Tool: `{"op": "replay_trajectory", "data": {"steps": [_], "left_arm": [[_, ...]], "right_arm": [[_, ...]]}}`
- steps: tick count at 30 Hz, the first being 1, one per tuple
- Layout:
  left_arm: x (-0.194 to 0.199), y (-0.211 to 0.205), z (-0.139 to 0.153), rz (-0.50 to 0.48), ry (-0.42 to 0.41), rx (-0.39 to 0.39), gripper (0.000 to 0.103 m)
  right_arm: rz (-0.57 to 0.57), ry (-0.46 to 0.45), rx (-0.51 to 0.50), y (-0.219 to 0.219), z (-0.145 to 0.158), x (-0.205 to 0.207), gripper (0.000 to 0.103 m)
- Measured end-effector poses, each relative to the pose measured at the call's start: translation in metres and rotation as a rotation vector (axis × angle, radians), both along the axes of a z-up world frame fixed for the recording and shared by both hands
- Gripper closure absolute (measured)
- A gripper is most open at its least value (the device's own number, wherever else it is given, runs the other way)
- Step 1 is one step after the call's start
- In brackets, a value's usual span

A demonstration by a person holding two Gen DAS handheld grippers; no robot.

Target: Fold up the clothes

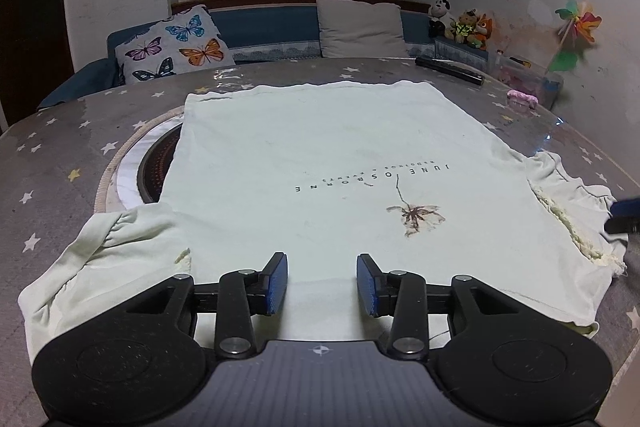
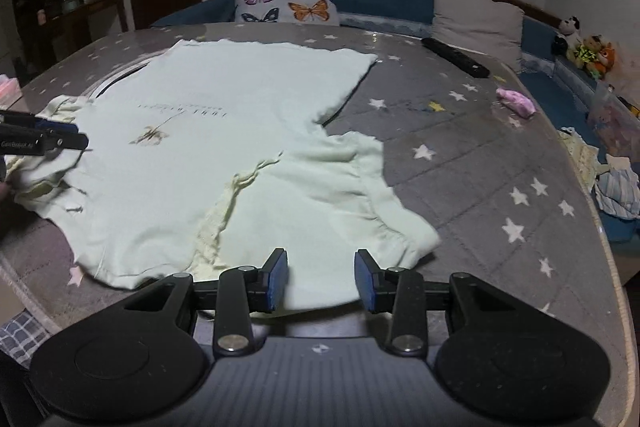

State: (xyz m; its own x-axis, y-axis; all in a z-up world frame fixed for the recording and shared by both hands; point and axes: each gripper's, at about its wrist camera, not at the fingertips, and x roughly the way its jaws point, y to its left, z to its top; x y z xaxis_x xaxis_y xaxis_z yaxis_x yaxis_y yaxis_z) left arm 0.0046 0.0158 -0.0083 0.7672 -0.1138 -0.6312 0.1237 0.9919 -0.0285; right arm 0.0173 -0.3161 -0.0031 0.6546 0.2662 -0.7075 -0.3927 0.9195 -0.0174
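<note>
A pale green T-shirt (image 1: 320, 163) lies spread flat, print side up, on the grey star-patterned bench (image 2: 480, 155), its hem toward the sofa. The left claw (image 1: 322, 283) hangs over the collar end, jaws apart with nothing between them. The right claw (image 2: 321, 279) hovers at the near sleeve, jaws parted too, pads clear of the cloth. A black remote (image 2: 456, 57) and a pink scrap (image 2: 516, 101) lie farther off; a butterfly cushion (image 1: 176, 45) leans behind.
</note>
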Motion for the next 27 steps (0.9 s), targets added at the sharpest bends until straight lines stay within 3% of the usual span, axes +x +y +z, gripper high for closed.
{"op": "replay_trajectory", "data": {"steps": [7, 18, 27], "left_arm": [[0.003, -0.015, 0.003, -0.035, -0.011, -0.005, 0.061], [0.004, -0.032, 0.002, -0.082, -0.004, -0.007, 0.061], [0.006, -0.056, 0.006, -0.156, -0.018, -0.011, 0.059]], "right_arm": [[0.021, -0.073, 0.035, 0.015, 0.011, 0.030, 0.067], [-0.013, -0.057, 0.023, 0.038, -0.015, 0.080, 0.071], [-0.002, -0.061, 0.039, 0.018, 0.001, 0.036, 0.070]]}}
